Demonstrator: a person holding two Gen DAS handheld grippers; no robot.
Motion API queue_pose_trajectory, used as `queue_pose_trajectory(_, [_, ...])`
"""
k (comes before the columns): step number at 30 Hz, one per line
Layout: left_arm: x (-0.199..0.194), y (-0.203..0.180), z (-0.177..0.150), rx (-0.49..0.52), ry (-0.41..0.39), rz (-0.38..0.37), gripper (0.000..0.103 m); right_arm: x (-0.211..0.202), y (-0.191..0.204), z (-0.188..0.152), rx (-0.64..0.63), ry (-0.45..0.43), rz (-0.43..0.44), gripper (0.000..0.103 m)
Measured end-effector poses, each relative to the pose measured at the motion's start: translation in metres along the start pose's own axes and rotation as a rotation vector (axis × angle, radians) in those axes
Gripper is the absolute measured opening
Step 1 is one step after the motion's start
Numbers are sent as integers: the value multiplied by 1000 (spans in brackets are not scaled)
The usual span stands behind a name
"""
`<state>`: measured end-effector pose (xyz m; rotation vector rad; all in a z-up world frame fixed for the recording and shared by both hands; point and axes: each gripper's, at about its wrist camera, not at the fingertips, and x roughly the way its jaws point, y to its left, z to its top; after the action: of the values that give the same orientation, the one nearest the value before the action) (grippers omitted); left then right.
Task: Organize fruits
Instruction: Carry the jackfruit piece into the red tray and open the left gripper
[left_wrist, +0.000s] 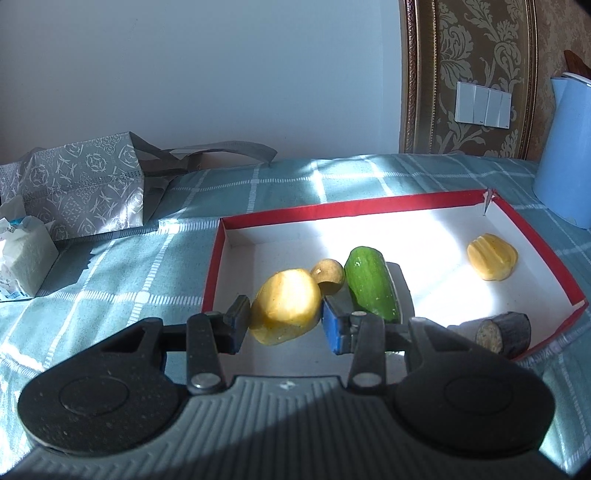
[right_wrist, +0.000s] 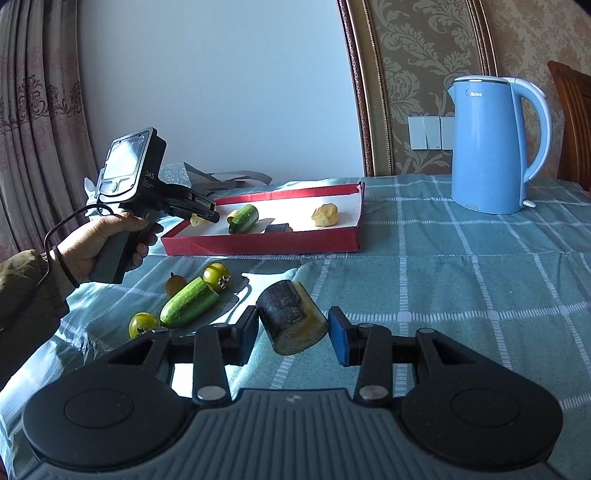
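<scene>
My left gripper (left_wrist: 284, 323) is shut on a yellow potato-like fruit (left_wrist: 286, 304) over the near left of the red-walled box (left_wrist: 388, 205). In the box lie a small brown fruit (left_wrist: 328, 275), a cucumber half (left_wrist: 371, 282), a ridged yellow piece (left_wrist: 491, 256) and a dark eggplant piece (left_wrist: 504, 332). My right gripper (right_wrist: 293, 334) is open around another dark eggplant piece (right_wrist: 291, 317) on the tablecloth; its jaws stand apart from it. Left of it lie a cucumber half (right_wrist: 190, 302), two green-yellow tomatoes (right_wrist: 216, 275) (right_wrist: 142, 325) and a small brown fruit (right_wrist: 174, 283). The left gripper also shows in the right wrist view (right_wrist: 201, 219).
A blue kettle (right_wrist: 489, 144) stands at the back right on the checked teal tablecloth (right_wrist: 461, 258). A grey patterned bag (left_wrist: 81, 184) and a tissue pack (left_wrist: 22, 251) lie at the left. The wall is close behind the table.
</scene>
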<state>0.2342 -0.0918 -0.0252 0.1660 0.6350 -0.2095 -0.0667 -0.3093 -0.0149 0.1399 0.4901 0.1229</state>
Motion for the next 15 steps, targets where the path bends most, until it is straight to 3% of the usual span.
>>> queue_pose_trajectory(15, [18,0,-8,18,38,5,39,7,5,7,-10,7,11,40])
